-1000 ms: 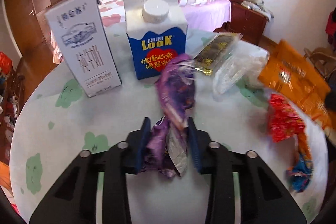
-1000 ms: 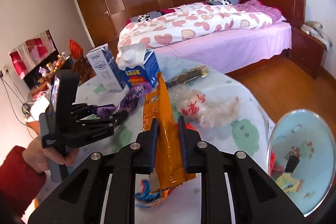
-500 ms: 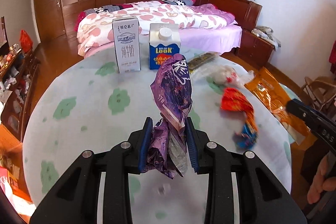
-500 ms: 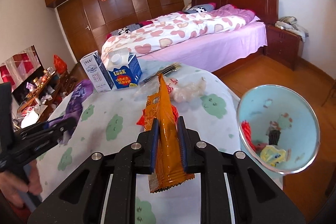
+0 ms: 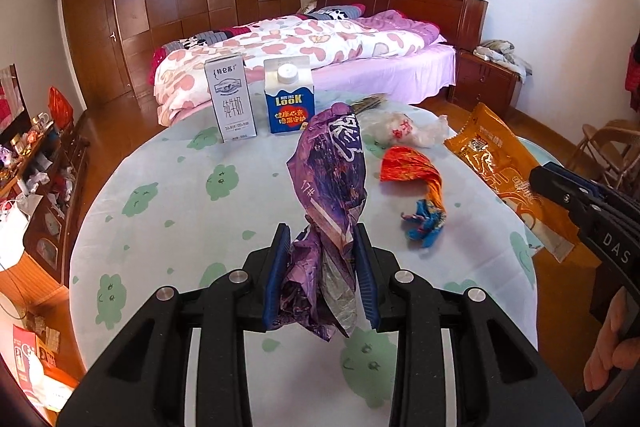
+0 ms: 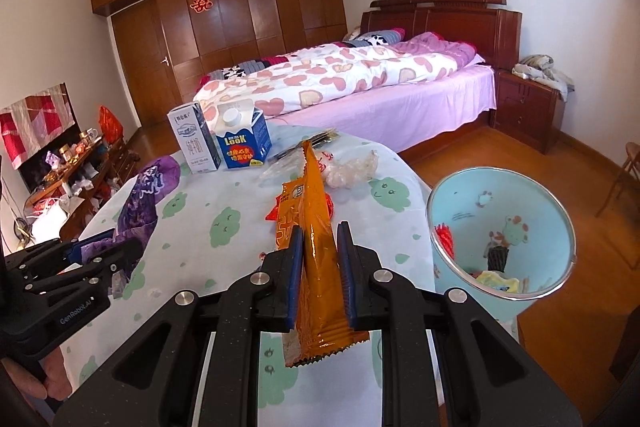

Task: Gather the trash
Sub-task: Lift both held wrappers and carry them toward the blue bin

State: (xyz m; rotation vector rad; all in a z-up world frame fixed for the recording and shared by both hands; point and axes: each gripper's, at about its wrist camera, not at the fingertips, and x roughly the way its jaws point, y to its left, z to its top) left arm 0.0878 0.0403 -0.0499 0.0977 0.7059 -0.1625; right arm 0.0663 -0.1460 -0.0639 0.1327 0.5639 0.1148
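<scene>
Left claw (image 5: 322, 277) clenched on purple wrapper (image 5: 332, 183); right claw (image 6: 319, 273) clenched on orange packet (image 6: 316, 227), bin (image 6: 500, 227) seemingly beside.

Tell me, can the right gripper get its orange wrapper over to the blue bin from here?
Probably yes: the right gripper grips the orange wrapper, and the blue bin stands open-mouthed just beside it, nothing between.

bare tablecloth (image 5: 180, 195) near side, cartons (image 5: 231, 99) blocking far edge
</scene>
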